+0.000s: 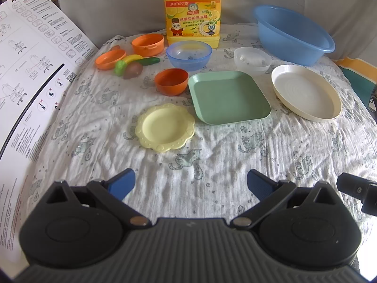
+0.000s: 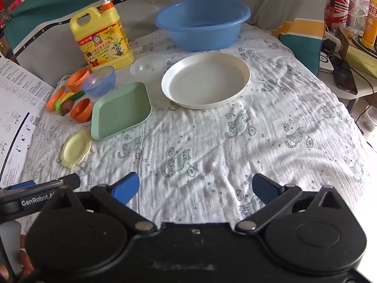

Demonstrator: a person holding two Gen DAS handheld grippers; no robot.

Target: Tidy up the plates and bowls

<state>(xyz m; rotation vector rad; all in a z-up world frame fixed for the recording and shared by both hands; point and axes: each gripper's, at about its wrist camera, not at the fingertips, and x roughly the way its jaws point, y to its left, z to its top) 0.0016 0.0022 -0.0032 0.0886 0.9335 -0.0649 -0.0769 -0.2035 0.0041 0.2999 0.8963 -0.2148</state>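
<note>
On the cat-print cloth lie a yellow scalloped plate (image 1: 165, 127) (image 2: 75, 147), a green square plate (image 1: 228, 96) (image 2: 121, 110) and a large white round plate (image 1: 306, 94) (image 2: 205, 79). Behind them stand an orange bowl (image 1: 171, 81) (image 2: 81, 110), a blue clear bowl (image 1: 189, 55) (image 2: 99, 81) and a clear white bowl (image 1: 253, 60) (image 2: 147, 67). My left gripper (image 1: 190, 182) is open and empty, near the front edge, short of the yellow plate. My right gripper (image 2: 196, 187) is open and empty, well in front of the white plate.
A big blue basin (image 1: 292, 33) (image 2: 202, 22) and a yellow detergent jug (image 1: 192, 11) (image 2: 101, 37) stand at the back. Orange containers (image 1: 148, 44) and toy fruit (image 1: 134, 64) lie at back left. A printed instruction sheet (image 1: 30, 70) lies along the left.
</note>
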